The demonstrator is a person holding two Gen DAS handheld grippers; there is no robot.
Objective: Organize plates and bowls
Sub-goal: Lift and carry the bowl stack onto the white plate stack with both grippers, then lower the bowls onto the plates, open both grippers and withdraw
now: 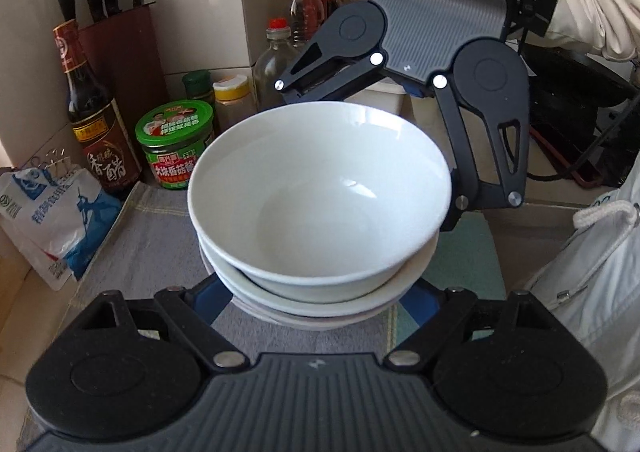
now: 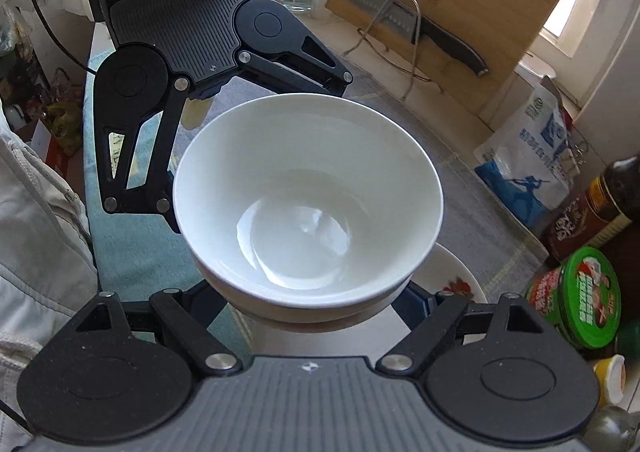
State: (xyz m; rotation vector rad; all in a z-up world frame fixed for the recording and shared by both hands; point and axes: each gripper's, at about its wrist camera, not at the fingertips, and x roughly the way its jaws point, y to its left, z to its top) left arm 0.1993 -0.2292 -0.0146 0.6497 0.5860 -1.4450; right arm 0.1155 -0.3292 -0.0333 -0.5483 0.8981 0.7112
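A stack of white bowls [image 1: 320, 188] fills the middle of both views, with a grey cloth [image 1: 152, 248] below it. My left gripper [image 1: 316, 306] is shut on the stack low down, and its blue fingers [image 1: 206, 294] run in against both sides. My right gripper [image 2: 312, 310] grips the same stack [image 2: 308, 188] from the opposite side. Its fingers [image 2: 416, 298] press in under the top bowl's rim. Each gripper shows across the bowls in the other's view. A dish with a red flower pattern [image 2: 460, 284] shows under the bowls. The pads themselves are hidden.
Along the wall stand a dark vinegar bottle [image 1: 94, 120], a green-lidded jar [image 1: 176, 140], spice bottles, a knife block [image 1: 120, 48] and a blue-and-white bag [image 1: 52, 212]. A wooden cutting board [image 2: 452, 12] with a knife leans at the window. A person's pale sleeve [image 1: 592, 8] is at the right.
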